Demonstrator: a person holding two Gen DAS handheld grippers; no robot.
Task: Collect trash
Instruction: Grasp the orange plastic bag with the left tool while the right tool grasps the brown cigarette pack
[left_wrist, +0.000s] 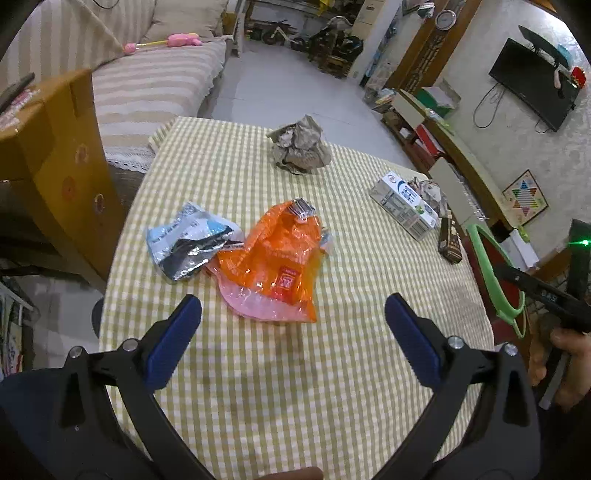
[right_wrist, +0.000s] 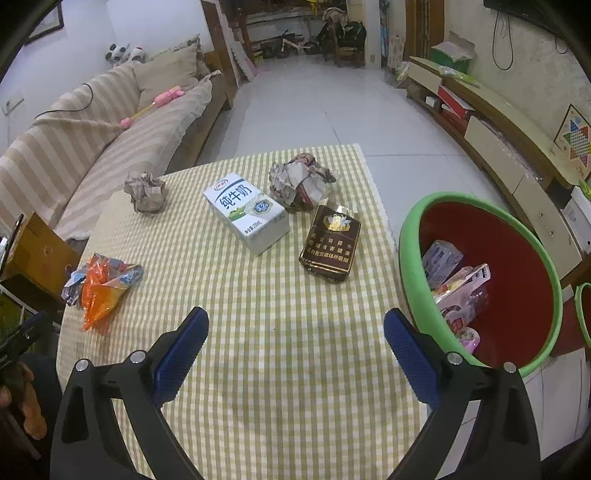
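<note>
The orange wrapper (left_wrist: 275, 254) lay crumpled on the checked counter (left_wrist: 258, 387), touching a silver-and-blue foil packet (left_wrist: 188, 243) at its side. Directly short of it hovered the left tool (left_wrist: 293, 314), jaws wide apart and holding nothing. The right tool (right_wrist: 295, 326) also stood spread and empty over bare cloth. Farther off lay a milk carton (right_wrist: 245, 212) printed 纯牛奶 with a "3.2" badge, a dark brown cigarette pack (right_wrist: 330, 243) with gold Chinese lettering too small to read, and two balls of crumpled paper (right_wrist: 301, 181) (right_wrist: 145, 192). The green-rimmed red bin (right_wrist: 413, 236) stood just past the counter's edge, already holding several packets.

By my reading, collection was partway done; the next move called for lowering the left tool over the orange wrapper and closing on a raised fold.
</note>
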